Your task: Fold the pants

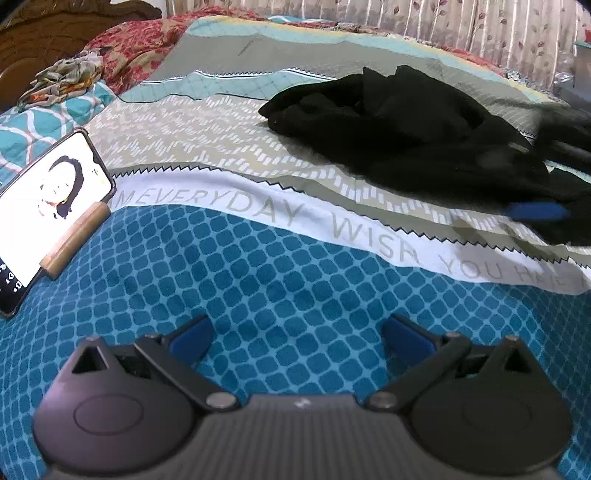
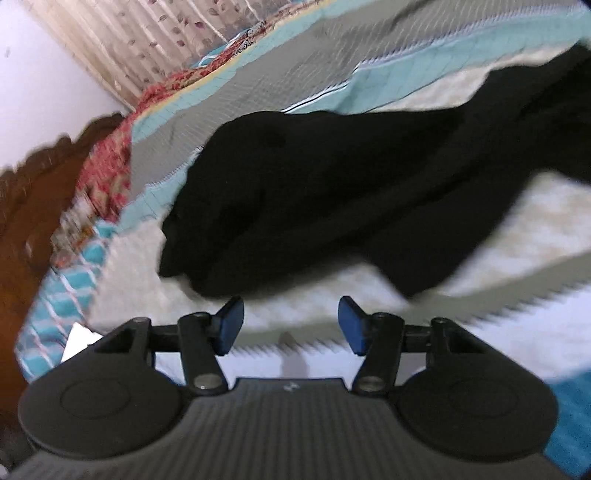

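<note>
Pants (image 1: 406, 136): a black, matte heap of soft cloth, rumpled into thick folds and lying unfolded on the far grey-and-white part of the bed; in the right wrist view the pants (image 2: 332, 177) fill the middle as one dark, blurred mass with a rounded lump at its left end.
Left gripper (image 1: 295, 338): jaws spread wide over the blue cover, nothing between them — blue pads on black linkage arms, round black hubs either side of a ribbed grey body; well apart from the pants.
Right gripper (image 2: 291, 323): jaws part-way open with only bedding showing in the gap; the pants' near edge lies just beyond the fingertips, not touched as far as the blur allows.
Right gripper, seen from the left: a smeared blue pad (image 1: 539, 212) at the right edge, close beside the dark cloth; contact cannot be told.
Bedspread (image 1: 295, 288): flat printed cotton — a teal band of rounded squares nearest, then a white strip with pale grey lettering, zigzag-edged bands of grey and white dashes beyond.
Phone (image 1: 48, 206): a slim slab with a lit screen, propped in a wooden stand (image 1: 75, 240) on the cover's left side.
Headboard (image 2: 22, 229): dark carved wood, left.
Curtain (image 1: 461, 22): pale, pleated, leaf print, behind the bed.
</note>
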The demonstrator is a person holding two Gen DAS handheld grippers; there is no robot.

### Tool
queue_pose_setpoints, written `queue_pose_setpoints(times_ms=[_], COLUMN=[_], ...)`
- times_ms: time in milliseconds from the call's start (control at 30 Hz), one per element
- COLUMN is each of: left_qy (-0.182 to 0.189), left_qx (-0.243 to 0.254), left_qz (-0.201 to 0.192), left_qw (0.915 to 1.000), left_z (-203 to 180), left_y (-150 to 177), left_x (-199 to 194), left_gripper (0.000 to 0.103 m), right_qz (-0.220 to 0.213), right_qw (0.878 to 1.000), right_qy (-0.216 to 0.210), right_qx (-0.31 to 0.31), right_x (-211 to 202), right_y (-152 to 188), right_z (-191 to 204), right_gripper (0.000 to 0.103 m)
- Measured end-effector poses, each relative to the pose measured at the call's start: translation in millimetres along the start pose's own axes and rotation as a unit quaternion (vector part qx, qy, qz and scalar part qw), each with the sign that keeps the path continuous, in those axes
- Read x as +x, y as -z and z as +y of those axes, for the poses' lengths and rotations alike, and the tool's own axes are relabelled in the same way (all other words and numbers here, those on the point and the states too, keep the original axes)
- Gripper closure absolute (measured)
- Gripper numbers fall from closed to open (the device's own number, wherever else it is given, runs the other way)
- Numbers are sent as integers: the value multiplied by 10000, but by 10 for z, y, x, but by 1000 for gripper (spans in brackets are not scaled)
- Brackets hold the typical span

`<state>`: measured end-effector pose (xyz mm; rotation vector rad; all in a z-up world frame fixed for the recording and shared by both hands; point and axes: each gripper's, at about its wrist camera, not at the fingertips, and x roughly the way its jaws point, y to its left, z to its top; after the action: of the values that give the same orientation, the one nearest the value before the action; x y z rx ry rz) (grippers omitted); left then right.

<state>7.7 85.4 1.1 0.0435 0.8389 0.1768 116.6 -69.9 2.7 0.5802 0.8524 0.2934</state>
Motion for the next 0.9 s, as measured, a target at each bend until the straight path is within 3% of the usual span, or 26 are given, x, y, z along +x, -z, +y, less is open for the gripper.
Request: queue_pose_setpoints(times_ms=[100,133,167,233,267,400,500,533,600,700,800,833,867,900], left_qy=[114,265,371,759,1067,2323,3025,3222,3424,3313,3048,3032,3015,2963], left_qx=[-38,-160,-231,-677,-1029,-2312,-2713,-2752,-2735,-2791,-2870,-2875,-2863,-2826], left_qz=[3,23,73,176,230,365,436,522,586,649,819,779,735,706], left_qw=[9999,9995,9990,9947,9887,9441,9127,9043,8970,8990,9045,9052,9065,9096], left_z=[33,68,115,274,375,688,694,636,514,366,303,294,283,242], left_y=[-7,-26,-55,-148,-199,-379,-435,-445,-452,-485,-651,-674,-694,-743], left_x=[-27,4,2,-33,-44,5,130,192,292,497,725,750,710,713], left_gripper=[0,0,0,0,0,0,0,0,0,0,0,0,0,0], right_qz=[179,235,297,428,330,182,164,164,150,155,317,232,164,52], right_qw=[9982,9972,9970,9966,9969,9951,9891,9847,9769,9790,9876,9915,9939,9962], right_qy=[-115,-143,-162,-241,-328,-970,-1356,-1602,-1937,-1800,-1401,-1198,-1044,-864], right_qx=[560,692,696,665,639,-42,-547,-661,-887,-945,-633,-458,-304,-90], right_x=[373,493,556,556,479,-41,-496,-646,-898,-1128,-992,-976,-947,-917], right_y=[-116,-143,-160,-181,-183,-97,89,167,326,480,476,441,426,376], right_z=[59,76,96,120,146,363,503,531,609,590,407,319,226,125], right_gripper=[43,55,97,95,95,95,100,101,100,100,95,86,61,46])
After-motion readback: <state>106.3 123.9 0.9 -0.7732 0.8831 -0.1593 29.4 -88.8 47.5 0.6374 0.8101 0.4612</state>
